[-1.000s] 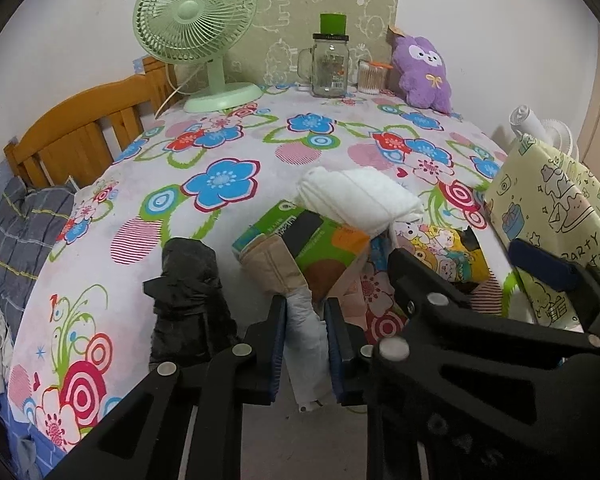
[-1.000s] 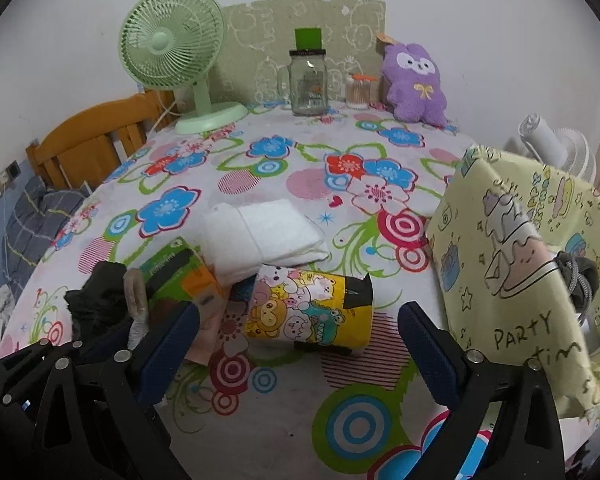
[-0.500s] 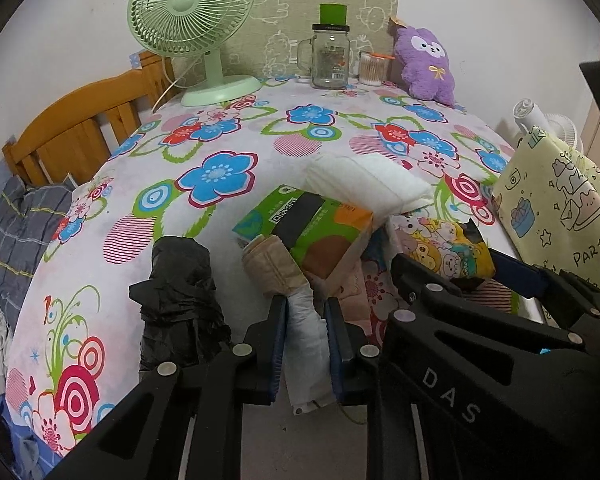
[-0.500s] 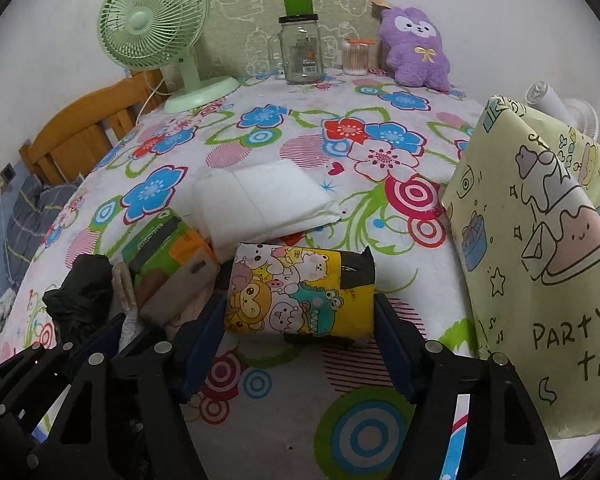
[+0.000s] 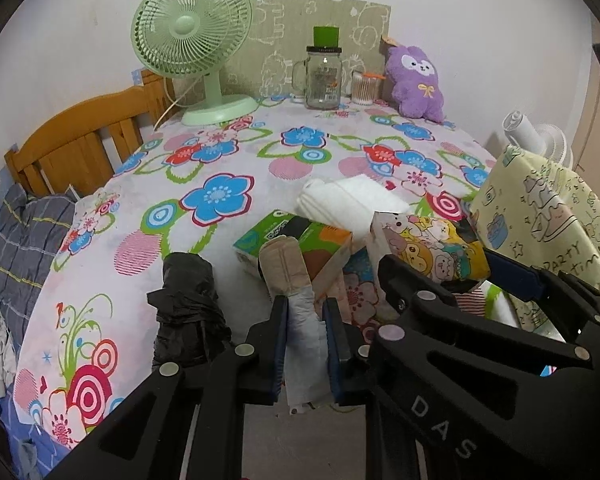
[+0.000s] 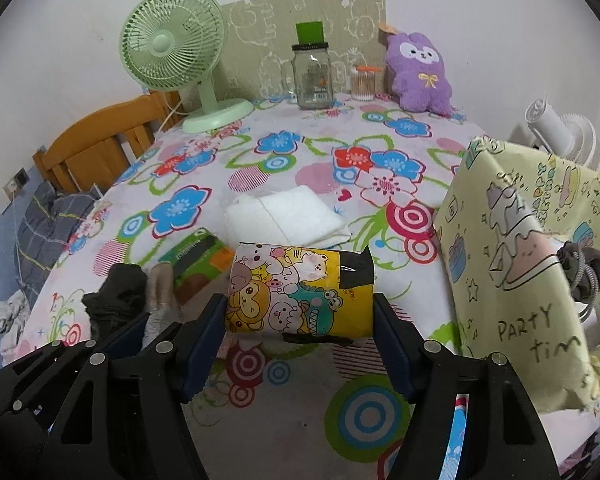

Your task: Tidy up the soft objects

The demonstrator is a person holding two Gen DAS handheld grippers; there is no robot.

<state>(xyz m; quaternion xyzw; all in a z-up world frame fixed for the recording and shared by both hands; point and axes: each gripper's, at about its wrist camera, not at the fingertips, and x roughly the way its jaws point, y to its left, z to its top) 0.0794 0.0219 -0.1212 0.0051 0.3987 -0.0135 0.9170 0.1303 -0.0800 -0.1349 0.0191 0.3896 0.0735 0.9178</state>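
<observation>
Yellow cartoon-printed plastic wraps the soft pack that now sits squarely between the 2 blue pads of the right tool; those jaws have just been closing, and both pads press its ends, so it counts as gripped, with its underside apparently just off the floral worktop. The left tool stands at its narrowest, pinched on the pale end of a limp beige-and-white sock whose far end rests against a green tissue pack. A black crumpled bundle lies just beside that tool on the left, and a folded white cloth lies behind the cartoon pack. The pale yellow party bag, standing open at the right edge of the worktop, looks like the probable destination, though that is only a guess. The risks from here seem plain: the slick film may slide out of the pads if the pack is lifted fast or tilted, since it is squeezed only at its 2 ends and can buckle. The 2 tools sit very close together, so moving either sideways could knock the other. Dragging the sock could pull the tissue pack along, and a clumsy entry could collapse or tip the flimsy bag.
</observation>
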